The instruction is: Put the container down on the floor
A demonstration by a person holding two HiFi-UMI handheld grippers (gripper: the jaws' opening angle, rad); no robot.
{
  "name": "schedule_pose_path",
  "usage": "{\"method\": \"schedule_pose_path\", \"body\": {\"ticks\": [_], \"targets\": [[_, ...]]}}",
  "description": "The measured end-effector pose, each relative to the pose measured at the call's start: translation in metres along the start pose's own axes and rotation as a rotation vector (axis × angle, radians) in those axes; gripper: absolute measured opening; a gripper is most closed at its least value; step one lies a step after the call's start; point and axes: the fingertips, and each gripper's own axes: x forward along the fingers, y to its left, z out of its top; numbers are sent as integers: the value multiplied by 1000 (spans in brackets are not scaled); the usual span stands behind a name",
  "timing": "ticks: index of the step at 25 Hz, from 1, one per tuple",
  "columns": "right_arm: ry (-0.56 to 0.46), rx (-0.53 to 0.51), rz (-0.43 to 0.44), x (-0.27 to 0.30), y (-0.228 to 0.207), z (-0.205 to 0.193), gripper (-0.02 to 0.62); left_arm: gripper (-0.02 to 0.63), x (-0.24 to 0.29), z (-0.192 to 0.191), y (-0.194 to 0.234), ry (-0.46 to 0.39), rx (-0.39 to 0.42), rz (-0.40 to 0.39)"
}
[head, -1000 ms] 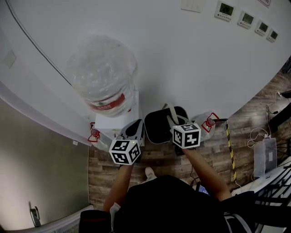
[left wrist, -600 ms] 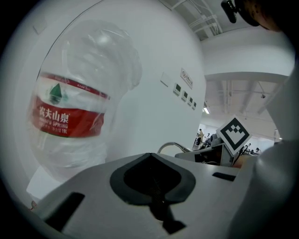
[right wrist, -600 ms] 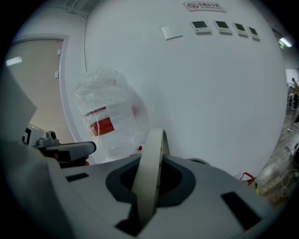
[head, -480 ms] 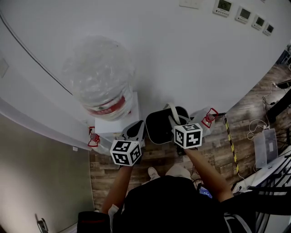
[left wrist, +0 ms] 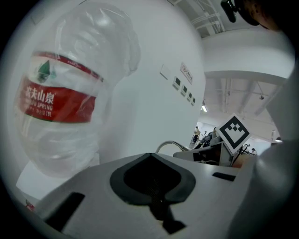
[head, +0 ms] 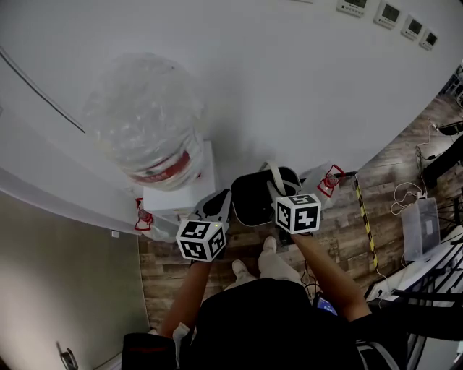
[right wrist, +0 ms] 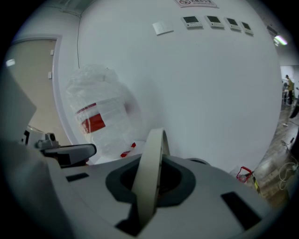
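The right claw (head: 281, 191) grips the pale handle (right wrist: 152, 158) of a dark bin (head: 249, 201); the left claw (left wrist: 152, 184), jaws together and empty, sits just beside it.

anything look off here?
The big water bottle on the dispenser looks crumpled and caved in. A clear jug with a red handle lies on the floor against the wall. Nothing visibly spilled.

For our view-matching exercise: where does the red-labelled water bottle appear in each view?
Head view: water bottle, upper left.
Left gripper view: water bottle, far left.
Right gripper view: water bottle, left of centre.
Shared landmark: row of wall panels.
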Motion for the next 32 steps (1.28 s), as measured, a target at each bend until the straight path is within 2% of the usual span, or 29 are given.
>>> {"method": "schedule_pose_path", "body": {"ticks": [14, 20, 28, 32], "targets": [[71, -7, 3, 36, -26, -18, 34, 17, 45, -47, 16, 74, -50, 22], [125, 9, 2, 57, -33, -52, 34, 17, 54, -80, 25, 112, -33, -2], [154, -3, 9, 74, -42, -74, 34, 17, 65, -106, 29, 143, -10, -3], [163, 10, 8, 85, -48, -83, 34, 17, 70, -123, 29, 168, -9, -31]]}}
